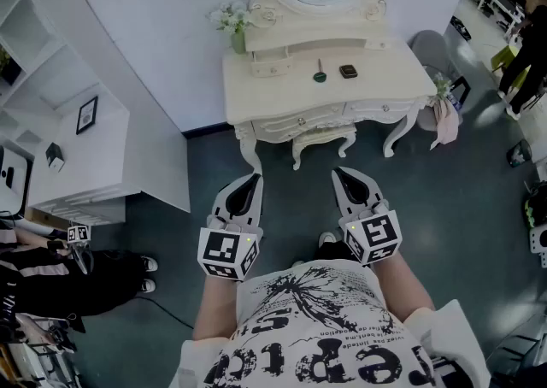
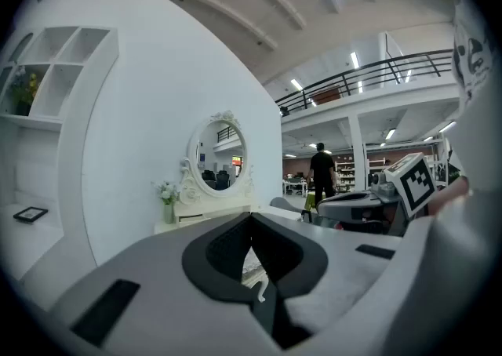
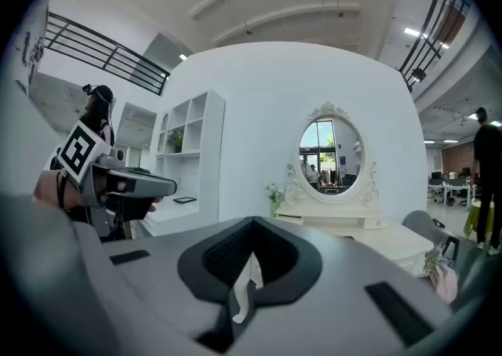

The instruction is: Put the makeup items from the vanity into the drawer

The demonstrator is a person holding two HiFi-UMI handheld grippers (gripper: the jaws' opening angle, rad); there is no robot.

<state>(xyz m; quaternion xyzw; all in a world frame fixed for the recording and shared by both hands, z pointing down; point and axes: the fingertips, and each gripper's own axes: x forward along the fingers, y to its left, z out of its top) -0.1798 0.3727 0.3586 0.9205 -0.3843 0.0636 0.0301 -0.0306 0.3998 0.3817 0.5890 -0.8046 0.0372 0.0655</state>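
Note:
A white vanity (image 1: pixel 256 91) with an oval mirror stands ahead against the wall. On its top lie a dark green brush-like item (image 1: pixel 320 75) and a small dark compact (image 1: pixel 348 71). Its drawers (image 1: pixel 299 126) are closed. My left gripper (image 1: pixel 249 183) and right gripper (image 1: pixel 344 178) are held side by side well short of the vanity, over the floor, both pointing toward it. Both are shut with nothing between the jaws. The vanity (image 2: pixel 205 217) shows small in the left gripper view, and the vanity (image 3: pixel 333 217) also shows in the right gripper view.
A stool (image 1: pixel 320 143) is tucked under the vanity. A vase of flowers (image 1: pixel 237 29) stands on its left corner. White shelving (image 1: pixel 68 130) lines the left side. A grey chair (image 1: pixel 436 53) sits to the vanity's right. A person (image 1: pixel 51 271) stands at left.

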